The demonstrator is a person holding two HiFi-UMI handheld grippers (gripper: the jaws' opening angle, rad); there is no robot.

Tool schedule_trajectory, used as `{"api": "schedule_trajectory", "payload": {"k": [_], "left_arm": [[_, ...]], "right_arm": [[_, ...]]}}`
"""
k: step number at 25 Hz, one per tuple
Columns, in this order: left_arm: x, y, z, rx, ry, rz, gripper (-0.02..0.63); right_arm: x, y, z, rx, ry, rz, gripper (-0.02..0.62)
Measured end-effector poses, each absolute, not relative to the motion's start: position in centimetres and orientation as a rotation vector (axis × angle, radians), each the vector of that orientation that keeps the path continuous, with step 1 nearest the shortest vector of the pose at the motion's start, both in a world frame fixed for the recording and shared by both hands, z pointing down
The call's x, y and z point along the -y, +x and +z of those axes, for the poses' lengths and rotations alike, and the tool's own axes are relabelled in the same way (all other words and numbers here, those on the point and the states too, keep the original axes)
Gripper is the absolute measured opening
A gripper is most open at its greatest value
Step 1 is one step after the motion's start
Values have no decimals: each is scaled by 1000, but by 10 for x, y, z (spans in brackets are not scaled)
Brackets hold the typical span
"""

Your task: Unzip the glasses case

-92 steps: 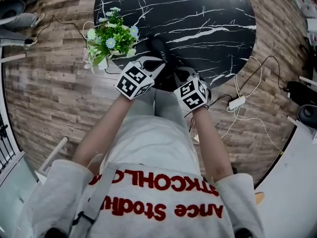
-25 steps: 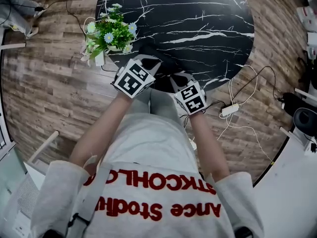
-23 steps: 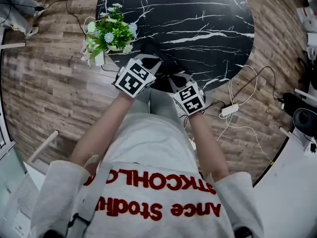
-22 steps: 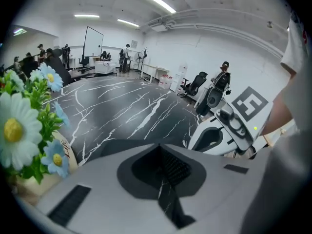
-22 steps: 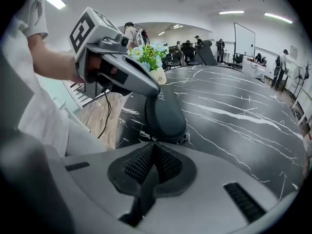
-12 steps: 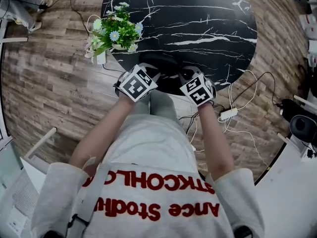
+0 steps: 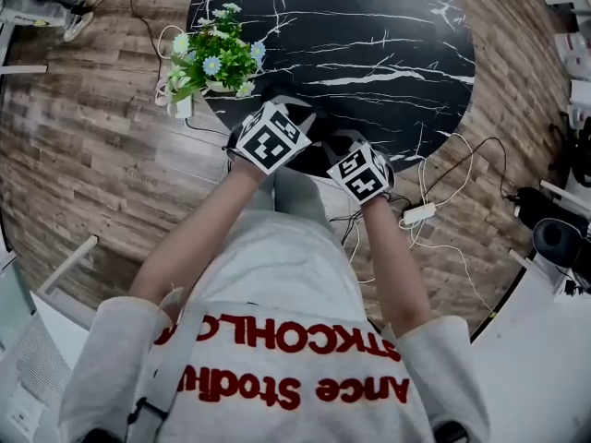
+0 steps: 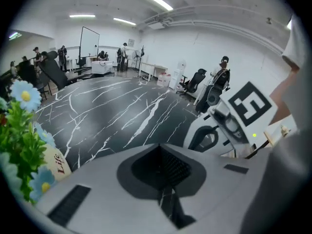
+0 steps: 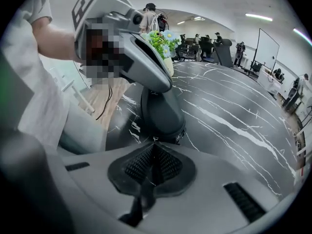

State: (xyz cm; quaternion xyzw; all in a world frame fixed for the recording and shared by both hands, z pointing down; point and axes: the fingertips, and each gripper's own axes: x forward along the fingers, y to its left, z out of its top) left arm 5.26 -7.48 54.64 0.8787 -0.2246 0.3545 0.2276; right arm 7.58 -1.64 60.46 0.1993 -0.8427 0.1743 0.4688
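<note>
The dark glasses case (image 9: 161,108) lies near the front edge of the black marble table (image 7: 369,44). In the head view only a dark sliver of the case (image 7: 320,129) shows between the two grippers. My right gripper (image 9: 153,143) is shut, its tips at the case's near end, where a small metal zipper pull glints. My left gripper (image 9: 156,84) is shut and lies on top of the case from above. The left gripper view looks past its closed tips (image 8: 161,147) across the table, and the case is hidden there. Both marker cubes (image 7: 271,137) show in the head view.
A pot of artificial flowers (image 7: 212,63) stands at the table's left edge, close beside my left gripper. A white power strip (image 7: 417,215) and cables lie on the wooden floor to the right. People and office chairs stand far behind the table.
My left gripper has shifted a little up and right, toward the table. The right gripper's cube has rolled slightly and stayed by the case.
</note>
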Motion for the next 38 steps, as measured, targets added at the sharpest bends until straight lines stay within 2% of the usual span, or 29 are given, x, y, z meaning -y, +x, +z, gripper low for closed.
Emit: {"api": "schedule_trajectory", "payload": {"k": [9, 17, 20, 24, 31, 38], "left_arm": [[74, 53, 558, 602, 2416, 1065, 5], [77, 53, 558, 586, 2387, 1000, 6], [78, 50, 555, 593, 2387, 928, 6], [76, 44, 545, 615, 2387, 845, 6], [97, 26, 422, 722, 2600, 480, 6], [145, -35, 295, 1125, 2748, 200, 6]], "right_arm": [[31, 90, 606, 2044, 462, 366, 14], [72, 89, 605, 1955, 322, 188, 15], [71, 88, 601, 1980, 374, 265, 17], [81, 99, 572, 2138, 698, 469, 18], [108, 109, 443, 2400, 1033, 280, 15], [120, 115, 317, 2585, 1364, 172, 15]]}}
